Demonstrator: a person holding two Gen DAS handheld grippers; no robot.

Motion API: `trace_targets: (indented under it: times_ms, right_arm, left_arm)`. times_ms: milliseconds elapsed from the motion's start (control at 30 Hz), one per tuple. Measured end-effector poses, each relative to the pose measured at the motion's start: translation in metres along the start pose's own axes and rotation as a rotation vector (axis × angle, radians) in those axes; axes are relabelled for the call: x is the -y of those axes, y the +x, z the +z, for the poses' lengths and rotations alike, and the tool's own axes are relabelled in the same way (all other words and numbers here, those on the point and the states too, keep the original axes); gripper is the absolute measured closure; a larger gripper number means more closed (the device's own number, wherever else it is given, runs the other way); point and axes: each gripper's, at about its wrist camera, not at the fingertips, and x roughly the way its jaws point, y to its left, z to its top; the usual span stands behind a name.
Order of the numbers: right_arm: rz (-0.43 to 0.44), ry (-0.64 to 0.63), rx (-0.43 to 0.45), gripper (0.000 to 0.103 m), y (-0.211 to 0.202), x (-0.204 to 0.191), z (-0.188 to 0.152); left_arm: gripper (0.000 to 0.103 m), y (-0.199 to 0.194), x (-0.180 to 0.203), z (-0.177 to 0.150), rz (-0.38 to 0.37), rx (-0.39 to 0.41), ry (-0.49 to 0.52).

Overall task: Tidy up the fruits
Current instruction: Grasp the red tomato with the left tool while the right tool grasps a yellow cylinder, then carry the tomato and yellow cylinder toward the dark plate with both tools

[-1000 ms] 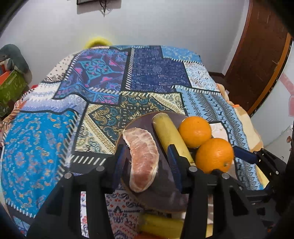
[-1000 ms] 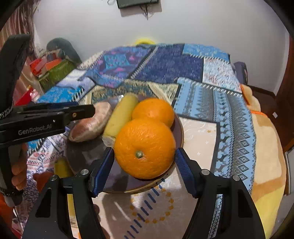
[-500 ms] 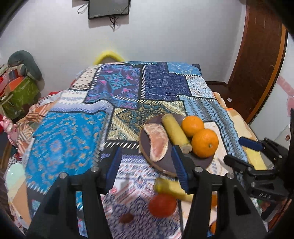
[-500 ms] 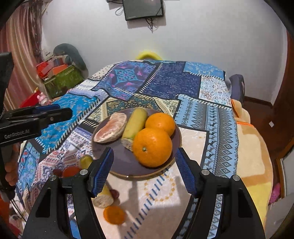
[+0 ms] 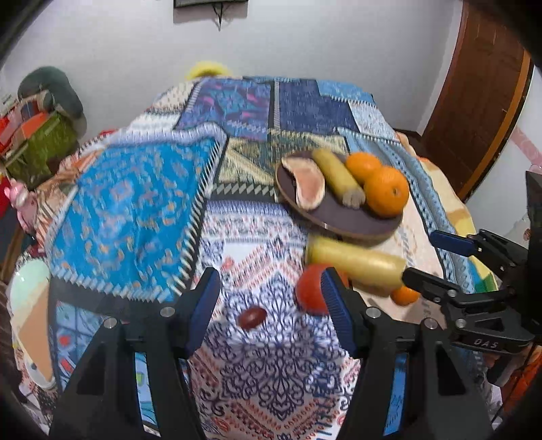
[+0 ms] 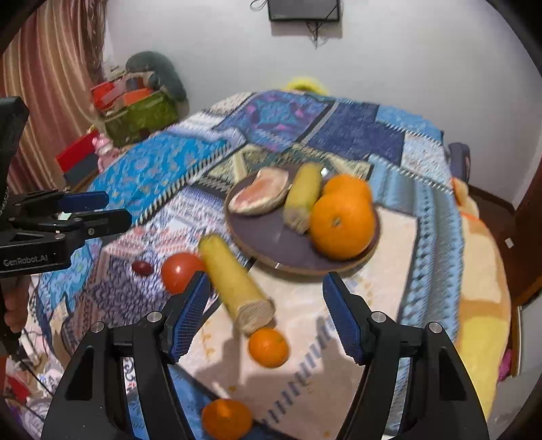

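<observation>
A dark round plate on the patterned bedspread holds a pomelo wedge, a banana piece and two oranges. In front of the plate lie a second banana piece, a red tomato, a small dark red fruit and two small oranges. My left gripper is open and empty above the small fruit. My right gripper is open and empty above the loose banana.
The bedspread covers the bed. A green box with clutter stands at the far left by the curtain. A wooden door is at the right. A screen hangs on the white wall.
Both grippers have pulled back and up from the plate. The pomelo wedge and an orange were left on it. Loose fruits in front of the plate came into view.
</observation>
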Motion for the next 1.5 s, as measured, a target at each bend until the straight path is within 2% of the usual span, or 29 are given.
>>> trace_targets:
  times_ms: [200, 367, 500, 667, 733, 767, 800, 967, 1100, 1367, 1500]
  right_arm:
    - [0.023, 0.001, -0.060, 0.037, 0.024, -0.002, -0.008]
    - [0.063, 0.015, -0.077, 0.047, 0.033, 0.005, -0.008]
    - [0.113, 0.013, -0.089, 0.062, 0.039, 0.004, -0.009]
    - [0.130, 0.035, -0.077, 0.063, 0.037, 0.008, -0.011]
    - [0.140, 0.053, -0.073, 0.063, 0.036, 0.011, -0.011]
    - [0.141, 0.057, -0.072, 0.063, 0.036, 0.012, -0.010]
    - [0.141, 0.057, -0.071, 0.063, 0.035, 0.012, -0.010]
    - [0.141, 0.042, -0.062, 0.067, 0.026, 0.005, -0.007]
    - [0.141, 0.019, -0.067, 0.070, 0.018, -0.006, -0.008]
    - [0.143, -0.037, -0.164, 0.069, 0.028, -0.035, -0.026]
    - [0.148, -0.034, -0.174, 0.068, 0.035, -0.038, -0.022]
  left_arm:
    - [0.041, 0.017, 0.006, -0.014, -0.041, -0.041, -0.002]
    - [0.041, 0.036, 0.017, -0.016, -0.060, -0.075, 0.023]
    - [0.041, 0.048, 0.025, -0.016, -0.091, -0.095, 0.028]
    - [0.042, 0.062, 0.034, -0.015, -0.094, -0.091, 0.041]
    - [0.048, 0.062, 0.038, -0.014, -0.100, -0.078, 0.050]
    - [0.054, 0.063, 0.040, -0.014, -0.107, -0.077, 0.056]
    - [0.055, 0.063, 0.042, -0.014, -0.110, -0.077, 0.061]
    - [0.057, 0.058, 0.035, -0.016, -0.122, -0.079, 0.031]
    - [0.057, 0.043, 0.025, -0.024, -0.102, -0.068, 0.018]
    - [0.057, 0.013, 0.004, -0.042, -0.079, -0.039, -0.011]
    - [0.057, 0.010, -0.003, -0.044, -0.080, -0.035, -0.030]
